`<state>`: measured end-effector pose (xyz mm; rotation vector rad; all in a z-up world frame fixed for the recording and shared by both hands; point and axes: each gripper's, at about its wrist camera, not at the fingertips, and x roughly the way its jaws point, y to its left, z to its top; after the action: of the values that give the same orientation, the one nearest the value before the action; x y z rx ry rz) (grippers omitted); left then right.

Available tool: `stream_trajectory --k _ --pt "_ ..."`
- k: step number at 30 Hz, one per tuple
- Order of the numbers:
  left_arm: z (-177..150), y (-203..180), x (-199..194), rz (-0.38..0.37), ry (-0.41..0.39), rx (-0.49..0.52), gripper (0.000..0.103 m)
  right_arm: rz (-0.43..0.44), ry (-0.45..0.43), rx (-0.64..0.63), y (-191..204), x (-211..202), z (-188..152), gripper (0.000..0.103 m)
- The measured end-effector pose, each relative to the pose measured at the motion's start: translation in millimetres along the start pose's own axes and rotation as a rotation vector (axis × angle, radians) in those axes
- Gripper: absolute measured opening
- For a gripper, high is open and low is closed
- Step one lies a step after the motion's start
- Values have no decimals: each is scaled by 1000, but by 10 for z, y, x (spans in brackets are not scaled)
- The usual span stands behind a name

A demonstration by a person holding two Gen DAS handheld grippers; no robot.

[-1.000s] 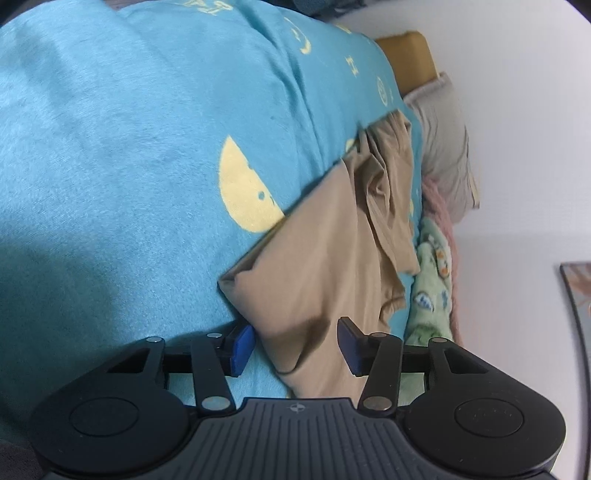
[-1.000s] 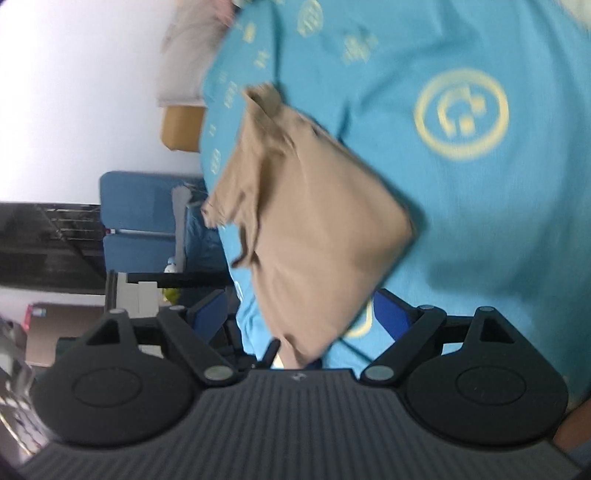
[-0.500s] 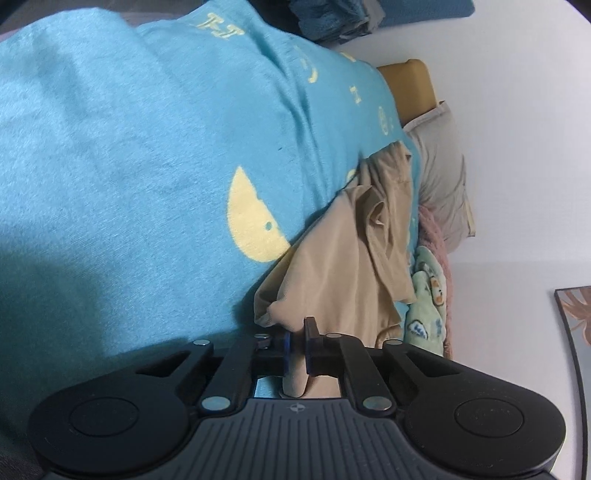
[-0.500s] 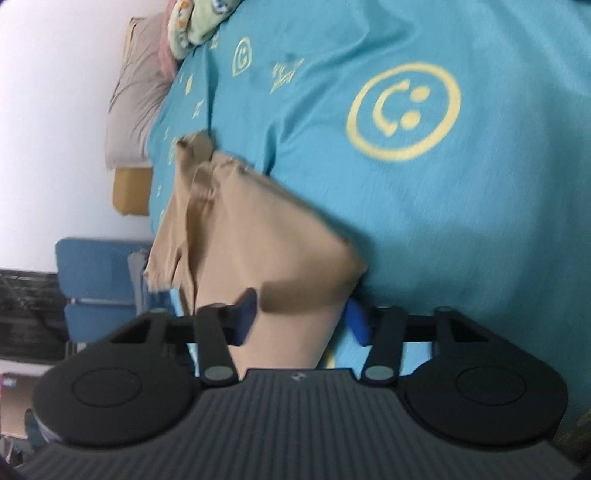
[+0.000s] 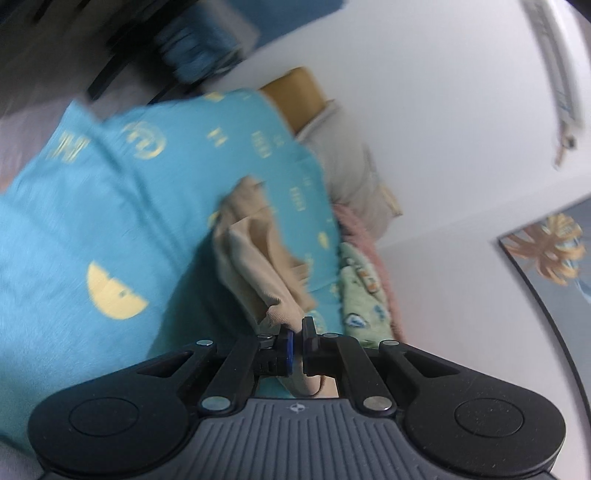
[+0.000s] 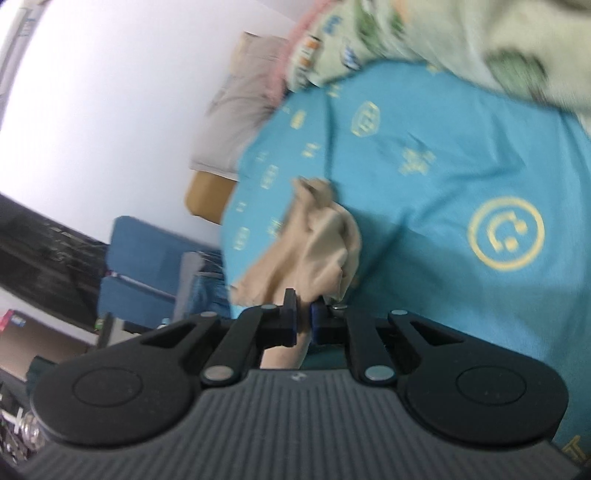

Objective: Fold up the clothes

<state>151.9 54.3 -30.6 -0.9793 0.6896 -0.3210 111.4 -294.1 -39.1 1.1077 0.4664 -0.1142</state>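
A tan garment [image 5: 255,266] lies bunched on a turquoise bedspread [image 5: 81,214] with yellow prints. My left gripper [image 5: 295,332] is shut on one near corner of the tan garment and lifts it. In the right wrist view the same tan garment [image 6: 314,251] hangs crumpled over the bedspread [image 6: 443,173], and my right gripper [image 6: 303,314] is shut on its other near corner. Both views are motion-blurred.
A green patterned cloth [image 5: 362,295] and a pink one lie at the bed's edge by a grey pillow [image 5: 351,173] and a white wall. The green cloth [image 6: 424,33] fills the right view's top. Blue chairs [image 6: 147,266] stand beside the bed.
Both grippers closed on the garment's near corners, the left first, then the right. Both have since lifted and pulled back, so the flat garment is now bunched and raised.
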Motion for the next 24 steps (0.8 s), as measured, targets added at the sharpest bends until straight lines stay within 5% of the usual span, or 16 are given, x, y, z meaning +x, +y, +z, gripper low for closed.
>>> stream_trajectory --k 5,13,17,24 --pt "-198 -275 -563 -12 -13 37 4 30 -14 -69 174 -511 -41 10" --pt "-922 -148 -1489 51 10 32 4 31 -11 -91 -112 -1532 -560 10" --pt "-897 -133 -1435 67 30 12 4 18 -17 -70 -135 -1555 -531 10" --pt "-437 -191 -715 155 38 -18 4 -41 27 -77 53 -830 -183 10"
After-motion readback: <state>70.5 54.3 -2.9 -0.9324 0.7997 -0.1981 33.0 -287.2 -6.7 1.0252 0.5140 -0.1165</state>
